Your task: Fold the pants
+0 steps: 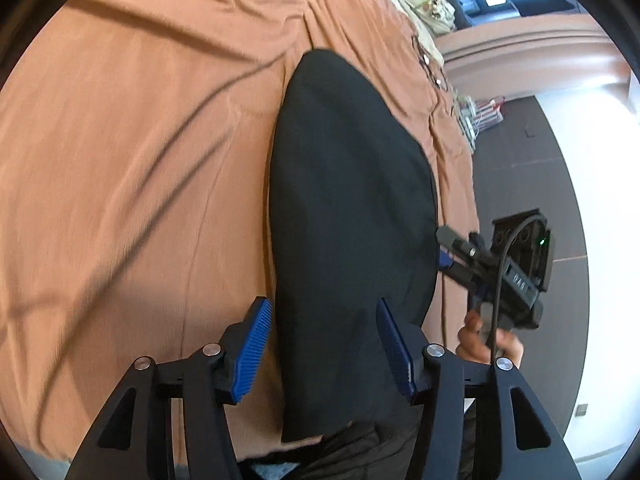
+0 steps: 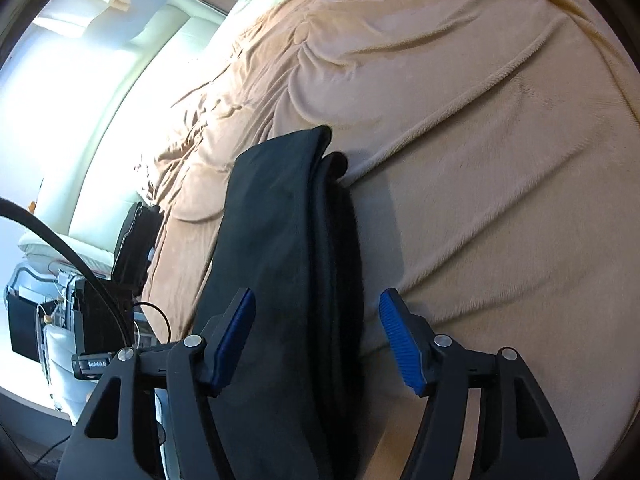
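Observation:
Black pants [image 1: 348,200] lie folded in a long narrow stack on the orange-brown blanket [image 1: 140,140], running away from me. My left gripper [image 1: 324,346] hovers over their near end, open, its blue pads apart and not pressing the cloth. My right gripper [image 1: 444,252] shows at the pants' right edge, with a hand [image 1: 476,340] on its handle. In the right wrist view the layered pants [image 2: 280,240] run between the spread blue pads of the right gripper [image 2: 318,340], which is open; the blanket [image 2: 480,160] lies beyond.
Pillows and patterned cloth [image 1: 420,4] sit at the bed's far end, and glasses [image 1: 430,60] lie near its edge. A dark floor [image 1: 520,168] runs beside the bed. A black bag [image 2: 136,236], cables and white furniture [image 2: 100,140] stand to the left.

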A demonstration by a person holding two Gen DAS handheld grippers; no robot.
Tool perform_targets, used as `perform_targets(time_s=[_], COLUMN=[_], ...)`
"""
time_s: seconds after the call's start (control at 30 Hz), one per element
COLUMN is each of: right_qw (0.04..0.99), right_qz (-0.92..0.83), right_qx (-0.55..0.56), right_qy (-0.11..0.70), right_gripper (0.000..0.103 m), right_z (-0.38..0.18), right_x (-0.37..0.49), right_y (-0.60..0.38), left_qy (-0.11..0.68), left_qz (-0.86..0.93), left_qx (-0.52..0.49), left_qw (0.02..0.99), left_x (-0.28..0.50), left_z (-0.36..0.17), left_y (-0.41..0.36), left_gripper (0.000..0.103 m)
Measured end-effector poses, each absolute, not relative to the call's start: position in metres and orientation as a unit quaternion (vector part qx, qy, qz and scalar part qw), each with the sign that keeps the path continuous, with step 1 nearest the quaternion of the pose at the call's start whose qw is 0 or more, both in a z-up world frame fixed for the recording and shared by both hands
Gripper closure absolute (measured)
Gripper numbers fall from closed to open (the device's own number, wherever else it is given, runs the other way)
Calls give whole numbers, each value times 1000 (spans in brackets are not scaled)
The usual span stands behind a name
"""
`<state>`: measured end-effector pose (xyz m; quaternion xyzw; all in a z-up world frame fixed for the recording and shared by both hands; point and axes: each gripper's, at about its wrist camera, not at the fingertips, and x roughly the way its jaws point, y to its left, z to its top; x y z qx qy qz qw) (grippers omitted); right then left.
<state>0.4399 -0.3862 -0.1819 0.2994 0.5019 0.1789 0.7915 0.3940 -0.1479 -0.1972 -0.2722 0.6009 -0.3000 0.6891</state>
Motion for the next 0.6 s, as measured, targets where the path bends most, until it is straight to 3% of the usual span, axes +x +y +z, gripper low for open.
perform_targets(time_s=[0.43, 0.6], right_qw=[763, 754], right_qz=[223, 244], right_qx=[286, 290], right_qy=[535, 537], right_gripper=[40, 40], right_z=[-204, -209], right_x=[475, 488], right_y=[-389, -387], left_qy=[591, 589], left_qz=[-290, -287], left_qx=[-286, -289], left_qw=[696, 698], left_x=[446, 458], left_z=[-211, -216], left_y=[-159, -160], left_gripper=[48, 54])
